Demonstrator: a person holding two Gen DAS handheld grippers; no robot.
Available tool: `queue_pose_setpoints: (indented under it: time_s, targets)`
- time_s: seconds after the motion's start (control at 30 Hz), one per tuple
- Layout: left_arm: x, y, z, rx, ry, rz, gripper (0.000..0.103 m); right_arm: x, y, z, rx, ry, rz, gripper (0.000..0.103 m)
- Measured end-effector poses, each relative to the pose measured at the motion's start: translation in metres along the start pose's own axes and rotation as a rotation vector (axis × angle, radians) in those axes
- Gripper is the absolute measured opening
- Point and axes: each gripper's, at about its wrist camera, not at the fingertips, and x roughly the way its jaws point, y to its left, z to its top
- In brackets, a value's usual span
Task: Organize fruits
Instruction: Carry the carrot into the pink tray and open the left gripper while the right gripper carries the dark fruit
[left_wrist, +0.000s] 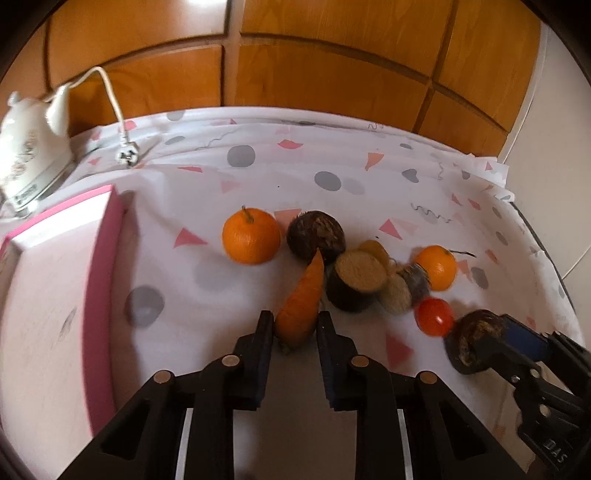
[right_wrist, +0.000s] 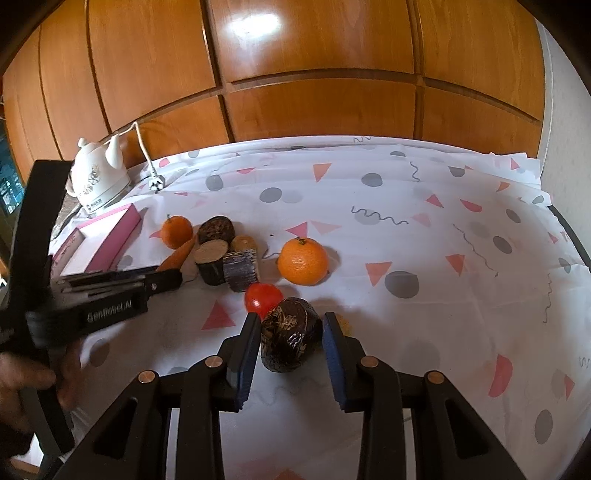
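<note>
Left wrist: two oranges (left_wrist: 251, 236), one carrot (left_wrist: 301, 306)

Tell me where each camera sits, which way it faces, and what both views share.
Left wrist: on the left gripper, looking forward along its fingers at the carrot between them; the right gripper shows at the right edge.
Right wrist: on the right gripper, looking along its fingers at the dark root between them; the left gripper and hand show at left.
Shared: tomato, oranges, pink box, kettle, wood panels.
</note>
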Motion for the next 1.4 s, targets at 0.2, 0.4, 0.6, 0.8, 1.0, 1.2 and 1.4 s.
queue_pose_setpoints:
  time_s: [0.2,0.4,0.6,0.8,1.0,1.2,1.4]
  targets:
    - [-0.030,-0.008,-0.024,0.012,-0.045,0.037,0.024,-0.005,0.014,-0.010,0.000,0.018,0.061,0.034]
    - [-0.060,-0.007,-0.031,0.022,-0.106,0.074,0.024,-0.007,0.021,-0.012,-0.001,0.020,0.042,0.034]
    - [-0.087,0.004,-0.031,0.003,-0.154,0.123,0.024,-0.005,0.027,-0.011,-0.020,0.025,0.025,0.034]
    - [-0.109,0.021,-0.033,-0.025,-0.189,0.175,0.024,-0.001,0.038,-0.008,-0.067,0.028,0.001,0.034]
    - [-0.122,0.043,-0.036,-0.061,-0.210,0.223,0.024,0.000,0.046,-0.006,-0.103,0.032,-0.023,0.034]
    - [-0.125,0.066,-0.041,-0.107,-0.211,0.263,0.024,0.002,0.055,-0.004,-0.142,0.037,-0.045,0.034]
    - [-0.118,0.091,-0.047,-0.154,-0.187,0.306,0.024,0.004,0.063,-0.003,-0.172,0.042,-0.061,0.034]
